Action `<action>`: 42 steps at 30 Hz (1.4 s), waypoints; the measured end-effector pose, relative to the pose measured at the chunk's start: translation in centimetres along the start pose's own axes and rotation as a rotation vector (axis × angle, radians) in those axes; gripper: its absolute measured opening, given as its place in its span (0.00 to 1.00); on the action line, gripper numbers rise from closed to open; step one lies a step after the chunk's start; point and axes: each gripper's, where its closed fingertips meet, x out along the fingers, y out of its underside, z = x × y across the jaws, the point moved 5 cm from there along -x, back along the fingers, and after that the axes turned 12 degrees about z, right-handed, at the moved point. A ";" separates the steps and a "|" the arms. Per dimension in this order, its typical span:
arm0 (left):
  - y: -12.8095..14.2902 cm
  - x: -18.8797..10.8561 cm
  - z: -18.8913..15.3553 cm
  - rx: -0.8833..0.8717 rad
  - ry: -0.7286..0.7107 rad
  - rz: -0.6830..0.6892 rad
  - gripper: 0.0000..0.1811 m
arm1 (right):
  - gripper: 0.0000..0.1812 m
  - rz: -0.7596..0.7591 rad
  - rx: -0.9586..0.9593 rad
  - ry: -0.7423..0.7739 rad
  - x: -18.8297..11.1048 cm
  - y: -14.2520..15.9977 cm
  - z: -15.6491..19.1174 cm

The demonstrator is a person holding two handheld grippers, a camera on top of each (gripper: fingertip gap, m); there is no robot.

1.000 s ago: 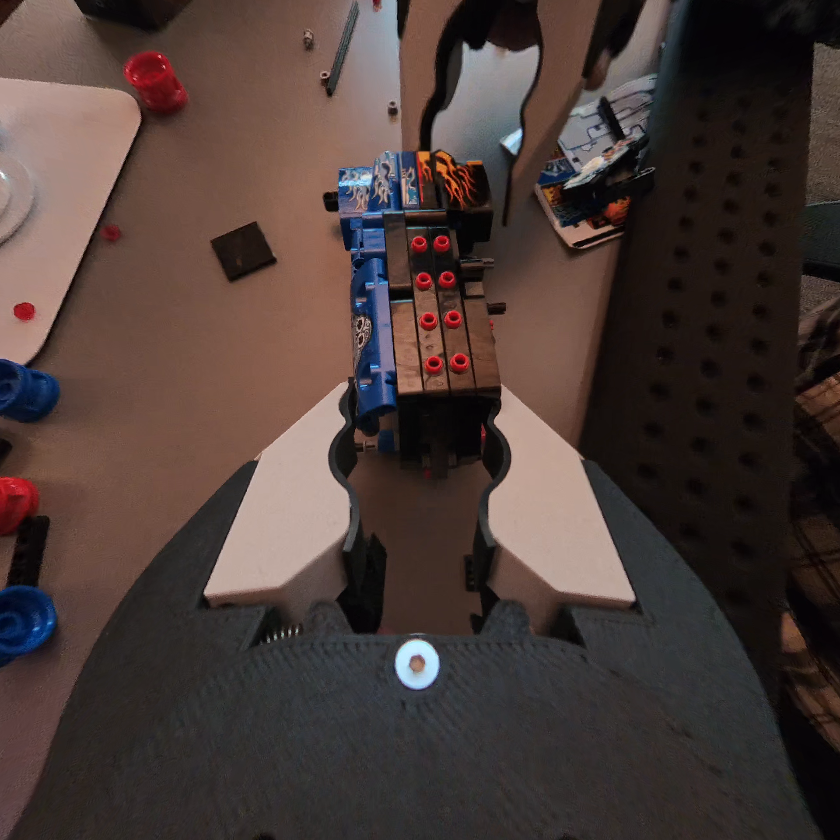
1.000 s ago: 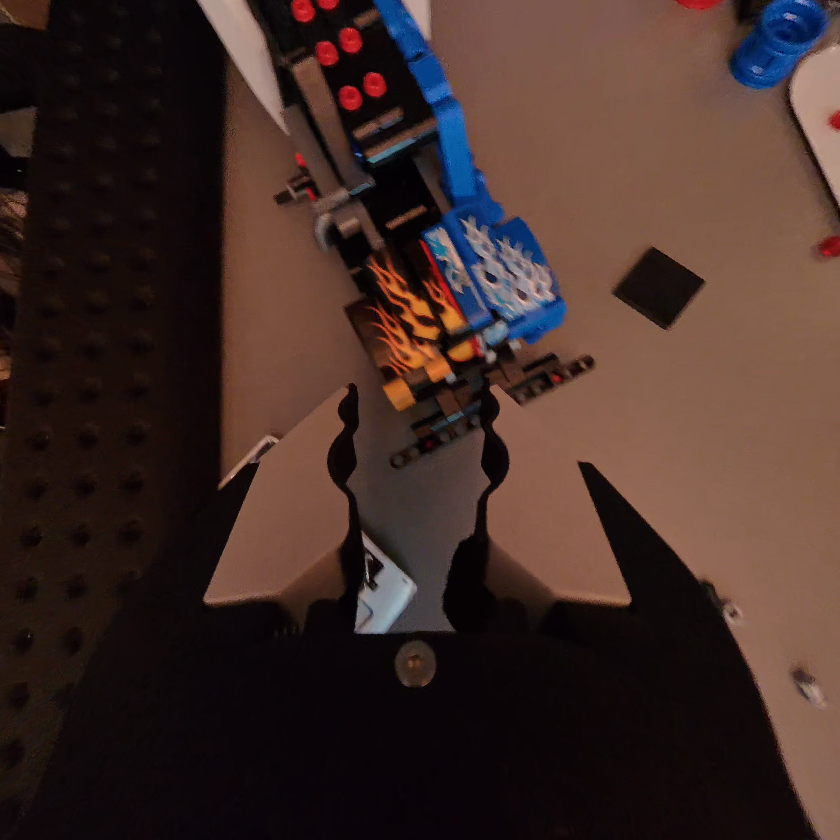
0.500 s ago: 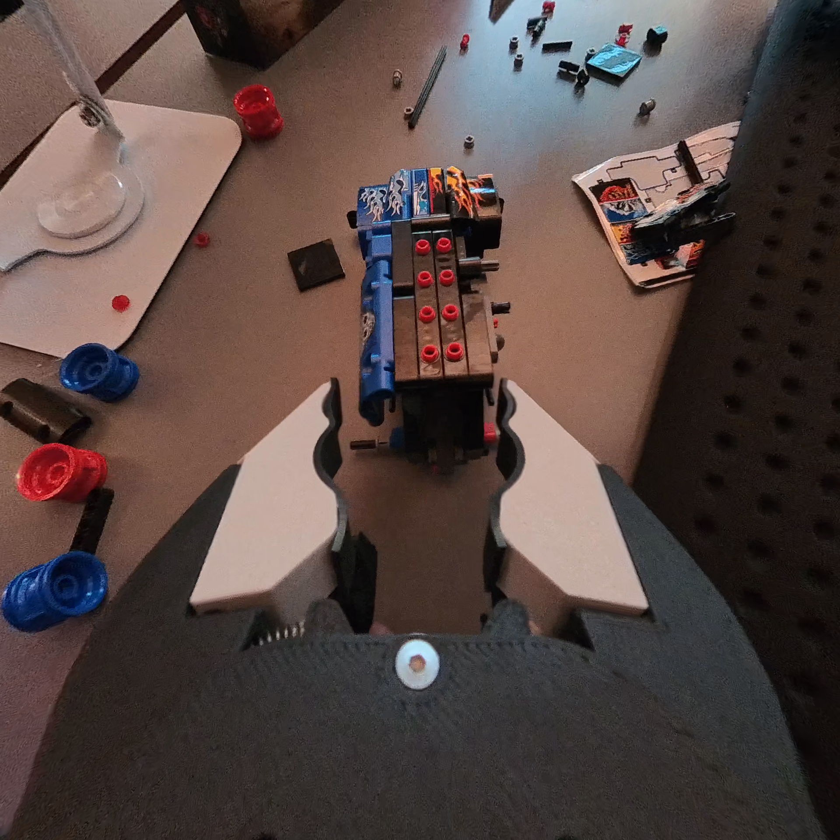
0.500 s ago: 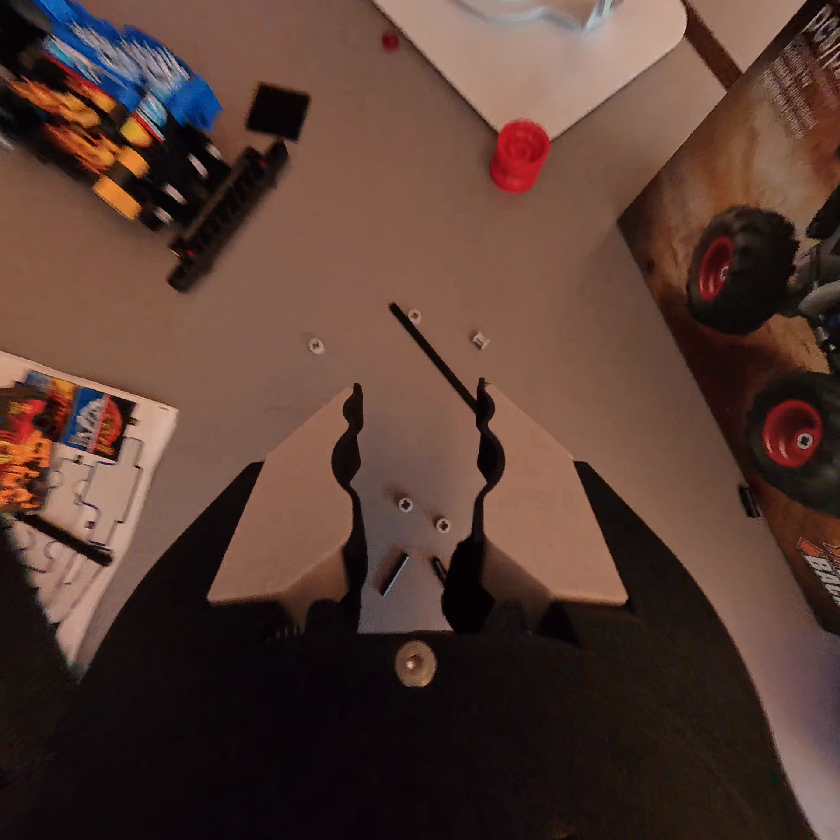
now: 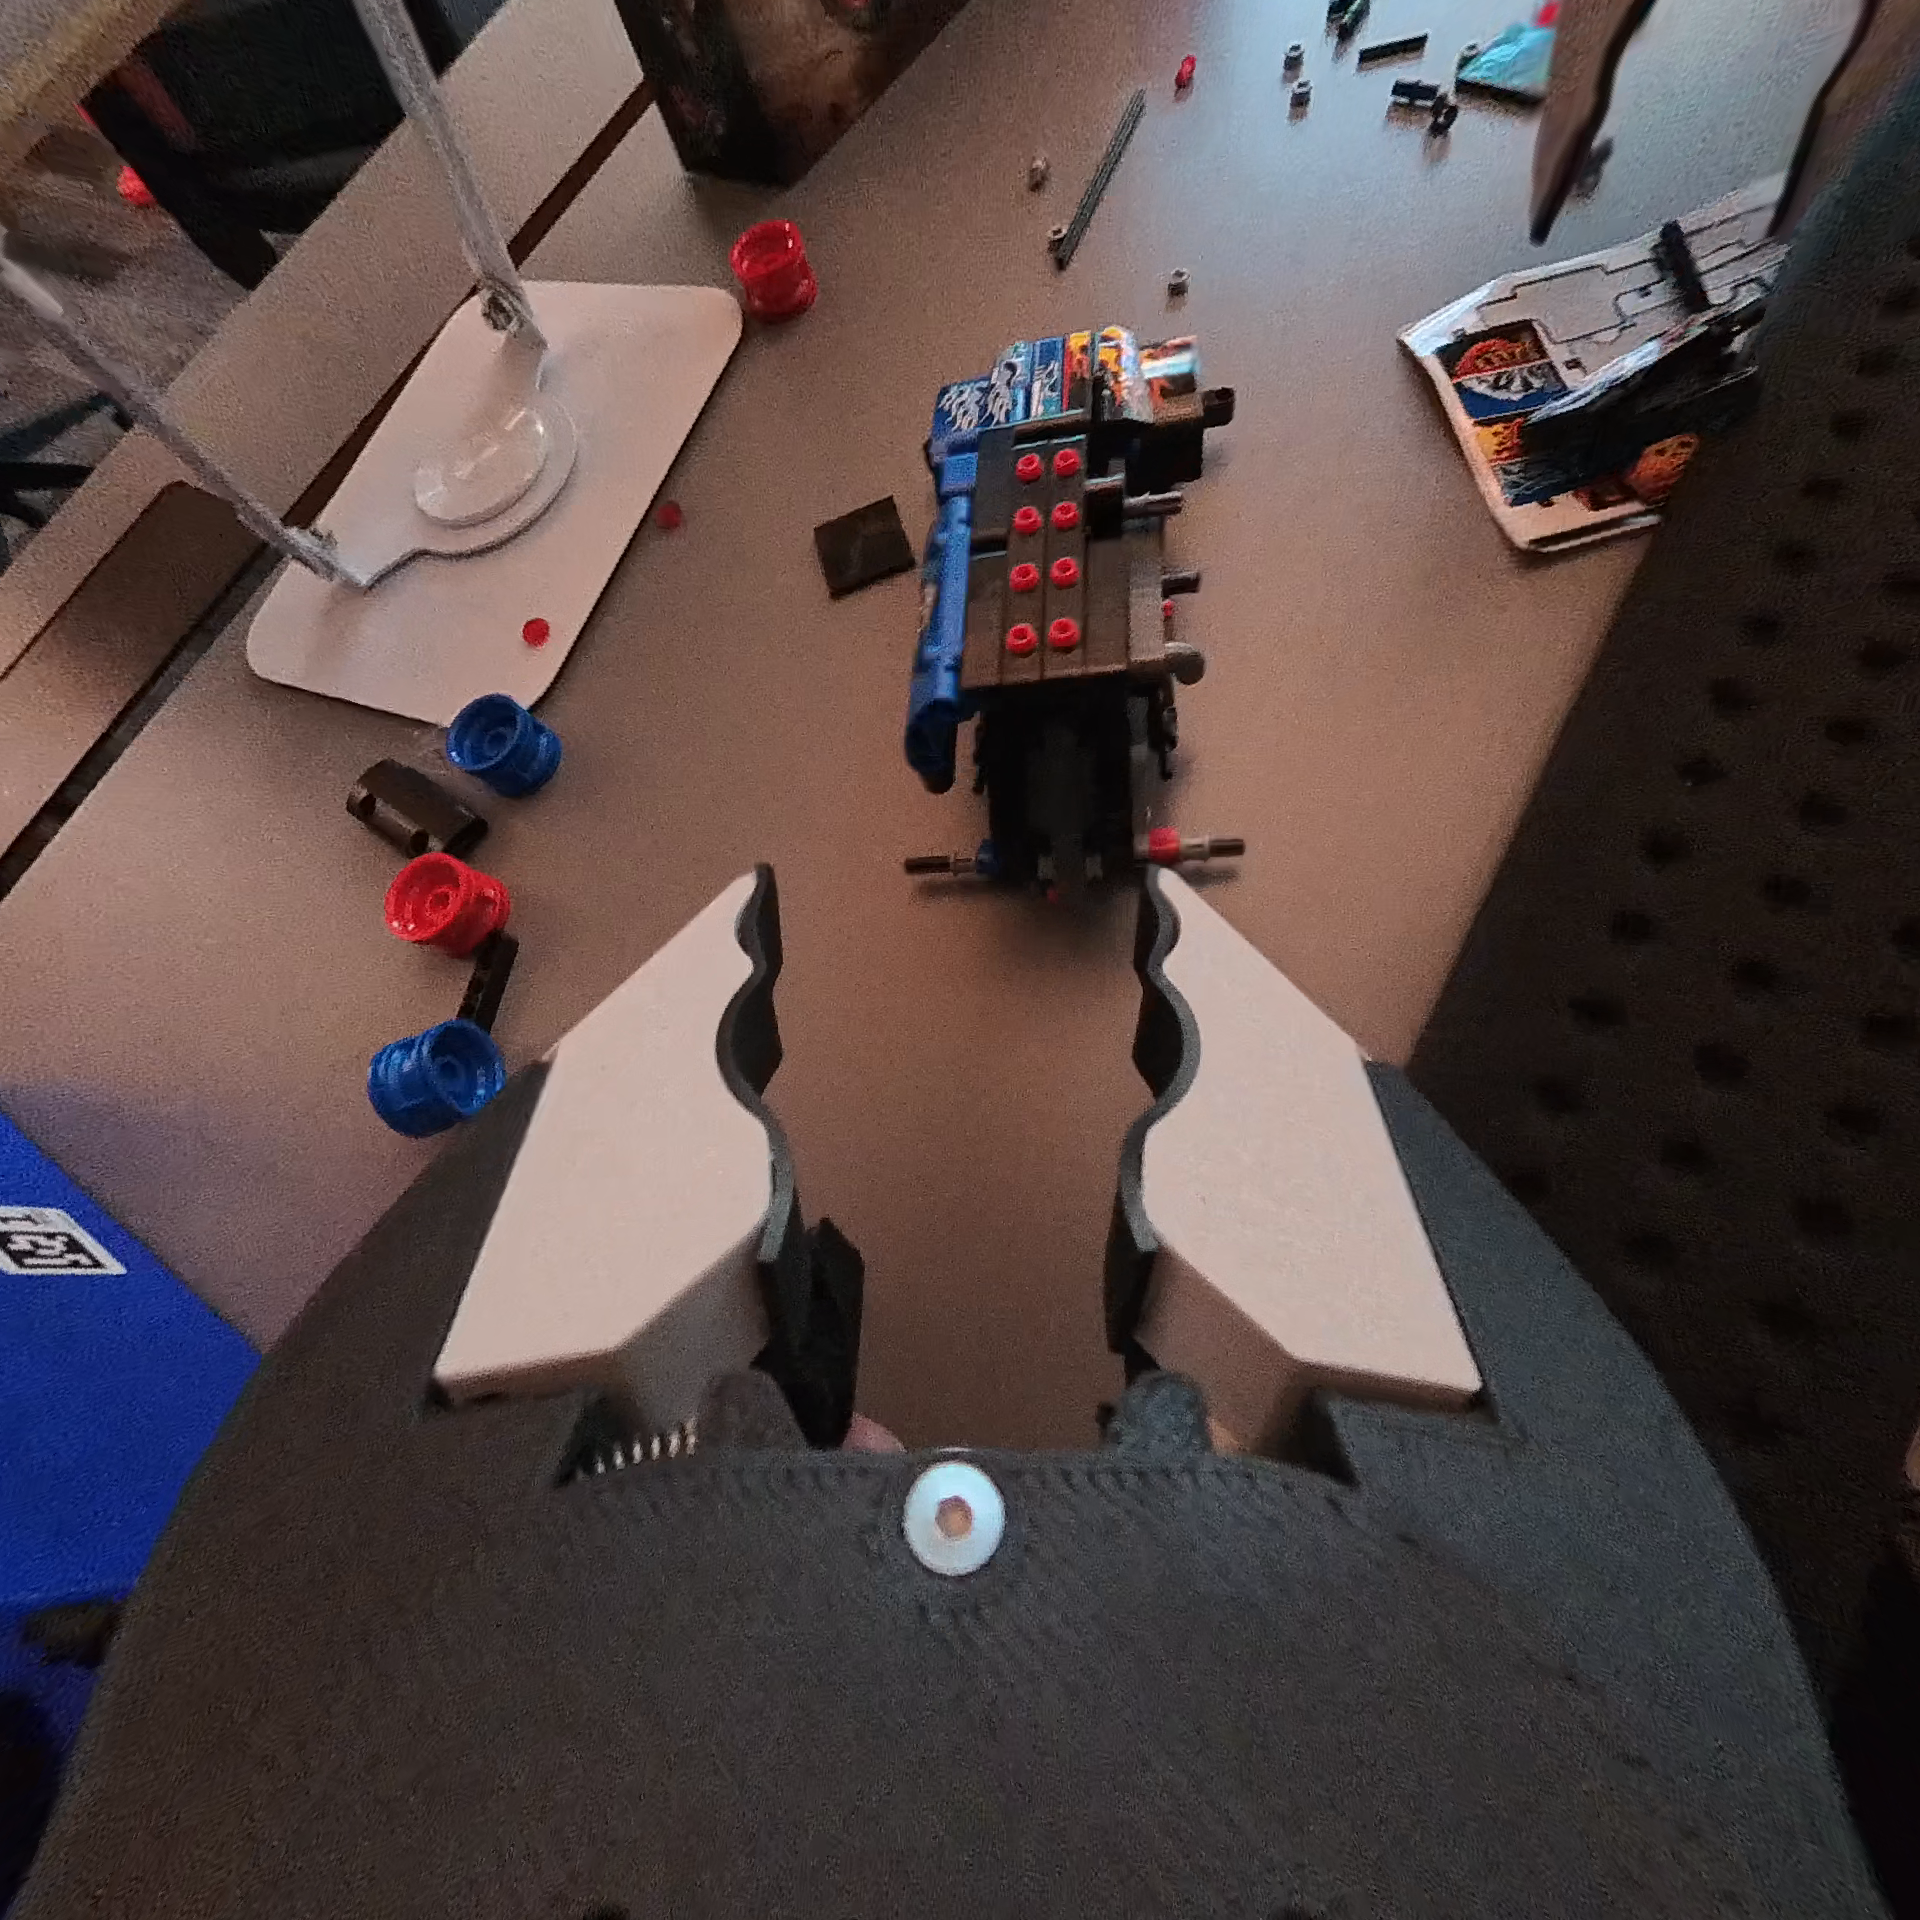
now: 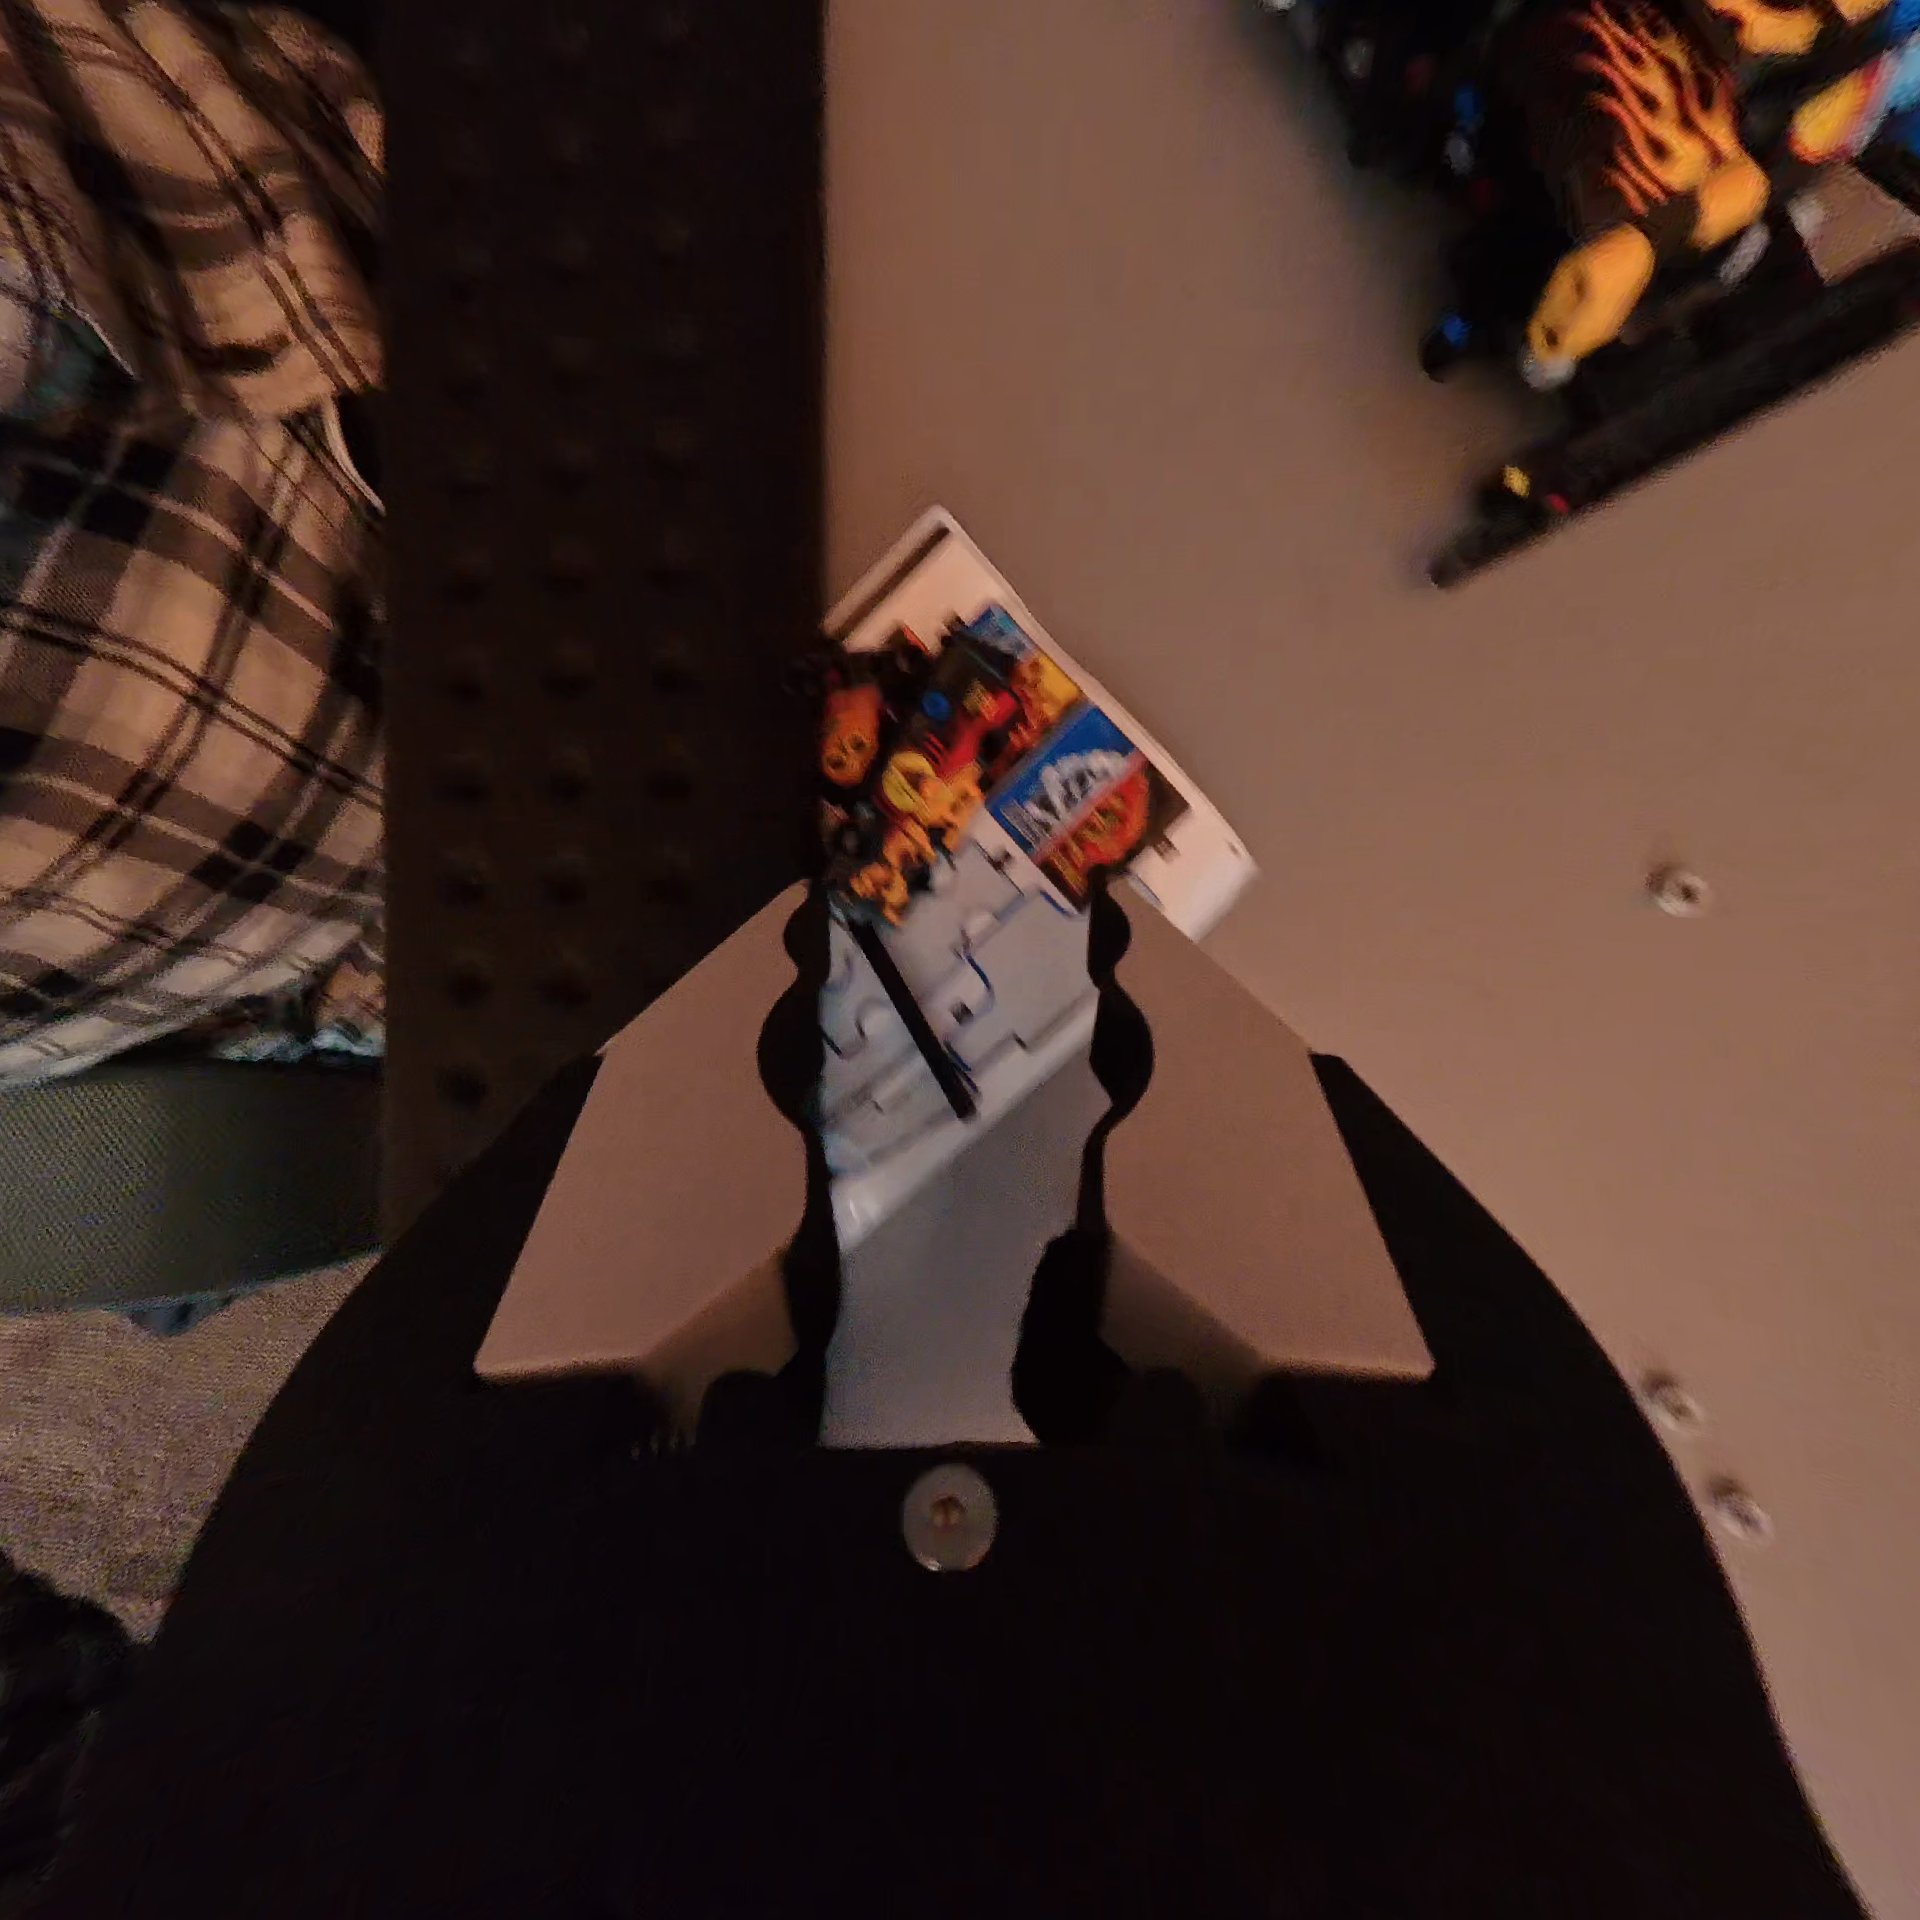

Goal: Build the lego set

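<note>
The partly built lego vehicle (image 5: pixel 1060 582), blue and black with red studs and flame stickers, lies on the brown table (image 5: pixel 1351 727). My left gripper (image 5: pixel 956 904) is open and empty, just short of the vehicle's rear axle. My right gripper (image 6: pixel 956 914) is open and hovers over the printed sheet (image 6: pixel 1039 935), with nothing pressed between its pads. A thin black axle (image 6: pixel 914 1023) and a small black flame-marked piece (image 6: pixel 894 769) lie on that sheet. The vehicle shows blurred at the top right of the right wrist view (image 6: pixel 1662 208). One right finger (image 5: pixel 1579 104) shows in the left wrist view.
Blue wheel hubs (image 5: pixel 504 743) (image 5: pixel 436 1075) and red ones (image 5: pixel 447 902) (image 5: pixel 774 265) lie at the left. Nearby are a white stand base (image 5: pixel 499 488) and a black tile (image 5: pixel 862 545). A dark perforated panel (image 5: pixel 1714 935) borders the table's right edge. The grippers' ends are close to 25 cm from one another. To the thin black axle (image 6: pixel 914 1023): right tips about 4 cm, left tips about 30 cm. It is also in sight in the left wrist view (image 5: pixel 1692 277).
My left gripper opened off the vehicle's rear end and drew back; the vehicle stays on the table. My right gripper swung away from the vehicle's front, across the table, to above the printed sheet.
</note>
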 end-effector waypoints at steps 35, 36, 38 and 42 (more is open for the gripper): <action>-5.4 2.2 -8.7 0.180 -0.177 -0.154 0.34 | 0.03 -0.194 0.237 0.062 3.6 -8.3 -0.5; -5.6 2.5 -9.4 0.199 -0.162 -0.155 0.33 | 0.03 -0.242 0.253 0.042 3.2 -8.6 -0.4; -5.8 3.4 -10.4 0.220 -0.143 -0.147 0.29 | 0.03 -0.325 0.282 0.010 2.5 -9.4 -0.2; -6.5 4.0 -11.1 0.235 -0.147 -0.174 0.16 | 0.03 -0.394 0.281 -0.042 1.6 -10.6 1.0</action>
